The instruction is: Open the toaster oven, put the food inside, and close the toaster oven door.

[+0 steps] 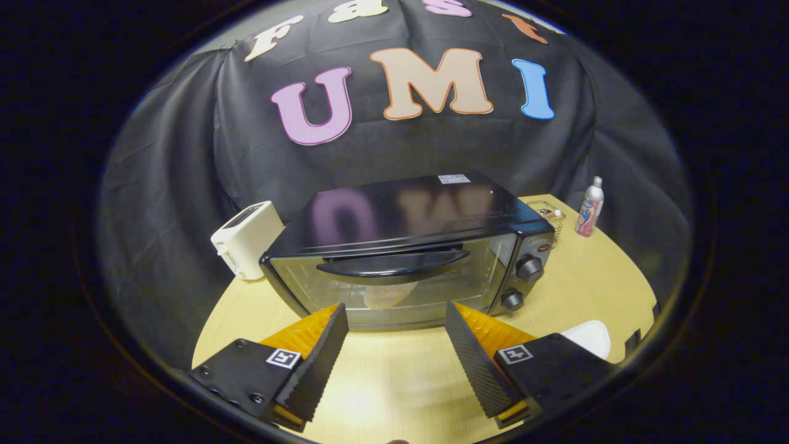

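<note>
Two-finger gripper (396, 308) at bottom centre of the frame, fingers spread wide, nothing between them but bare light wooden tabletop (382, 370); held low and square to the appliance, probably for a clear look at its front

Just ahead of the fingertips, mid-frame: black toaster oven with a glass door (394, 246), door upright and shut, curved black handle (394, 264) across its upper part, two round black knobs (529, 269) down its right side. Behind the glass, low and central, a pale brown flat piece of food (388, 296), apparently resting inside; hard to rule out a reflection

Judging by that: food loaded, door closed, task at or near its end; no reason for a grip on anything now, hence the open, idle stance clear of the door

Left of centre, beside the oven: white slot toaster (246, 237), out of the way. Right of centre, behind the oven's corner: small wire basket (548, 216); further right, slim silver and pink bottle (590, 214) upright. Lower right, beyond the right finger: white plate (588, 336), seemingly bare, likely the food's starting place
</note>
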Available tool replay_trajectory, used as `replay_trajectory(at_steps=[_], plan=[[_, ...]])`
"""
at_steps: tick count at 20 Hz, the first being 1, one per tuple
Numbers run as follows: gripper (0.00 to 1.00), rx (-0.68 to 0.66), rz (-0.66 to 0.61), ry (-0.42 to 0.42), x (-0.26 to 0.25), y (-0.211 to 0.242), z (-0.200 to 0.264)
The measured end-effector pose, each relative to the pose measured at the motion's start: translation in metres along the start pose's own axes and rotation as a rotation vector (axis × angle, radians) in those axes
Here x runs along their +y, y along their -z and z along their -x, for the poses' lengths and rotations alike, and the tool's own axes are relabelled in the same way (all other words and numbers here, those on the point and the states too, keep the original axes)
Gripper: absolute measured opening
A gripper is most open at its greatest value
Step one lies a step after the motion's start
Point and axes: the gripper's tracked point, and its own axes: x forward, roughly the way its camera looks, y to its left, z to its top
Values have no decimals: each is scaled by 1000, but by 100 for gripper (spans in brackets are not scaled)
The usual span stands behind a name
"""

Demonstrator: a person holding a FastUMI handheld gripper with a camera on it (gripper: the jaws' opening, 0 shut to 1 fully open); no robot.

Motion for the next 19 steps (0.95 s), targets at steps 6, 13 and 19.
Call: replay_trajectory(at_steps=[6,13,19], plan=[[100,-131,36,28,-8,-63,45],[100,-370,65,41,-6,-179,103],[100,-525,50,17,5,-267,137]])
